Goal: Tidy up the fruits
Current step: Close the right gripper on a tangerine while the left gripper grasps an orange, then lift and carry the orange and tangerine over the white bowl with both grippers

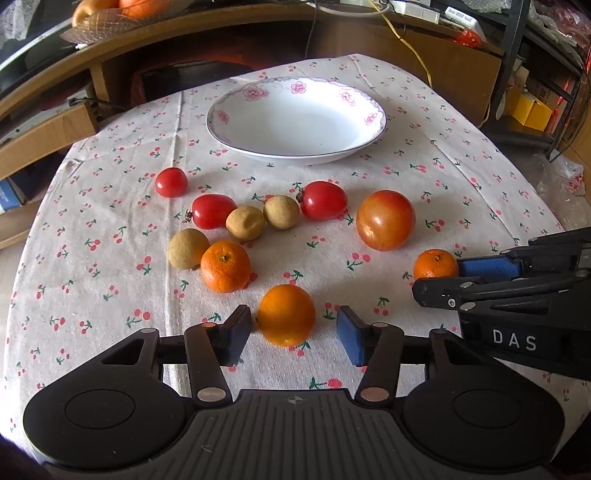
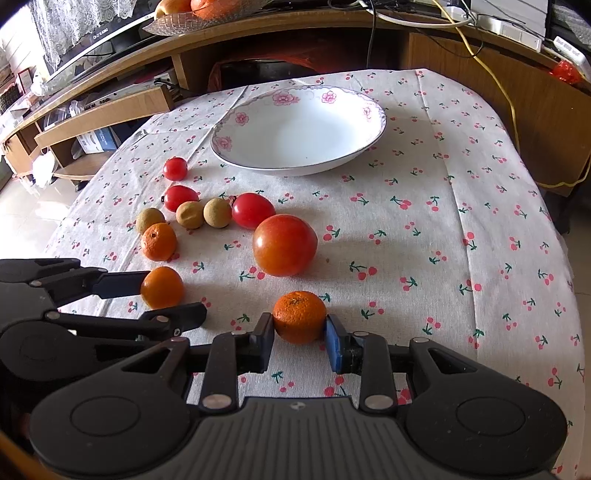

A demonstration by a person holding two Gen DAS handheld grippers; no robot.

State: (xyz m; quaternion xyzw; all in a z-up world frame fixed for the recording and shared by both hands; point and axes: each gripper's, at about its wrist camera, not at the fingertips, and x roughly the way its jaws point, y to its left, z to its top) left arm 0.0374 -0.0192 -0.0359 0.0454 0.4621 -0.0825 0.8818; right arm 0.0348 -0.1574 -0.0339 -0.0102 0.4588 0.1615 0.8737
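An orange (image 1: 286,314) (image 2: 161,287) lies on the cherry-print tablecloth between the fingers of my left gripper (image 1: 293,334) (image 2: 175,295), which is open; the left pad is almost touching it and the right pad stands clear. My right gripper (image 2: 299,336) (image 1: 437,277) is shut on a mandarin (image 2: 300,316) (image 1: 436,264) that rests on the cloth, both pads against its sides. A white flowered plate (image 1: 255,92) (image 2: 240,118) sits empty at the back. A large tomato (image 1: 386,220) (image 2: 285,244) lies mid-table.
Left of centre lie three small red tomatoes (image 1: 210,216), three brown round fruits (image 1: 245,223) and another mandarin (image 1: 225,266). A wooden shelf (image 1: 406,40) with a fruit basket (image 1: 107,14) and a yellow cable (image 2: 509,99) stands behind the table.
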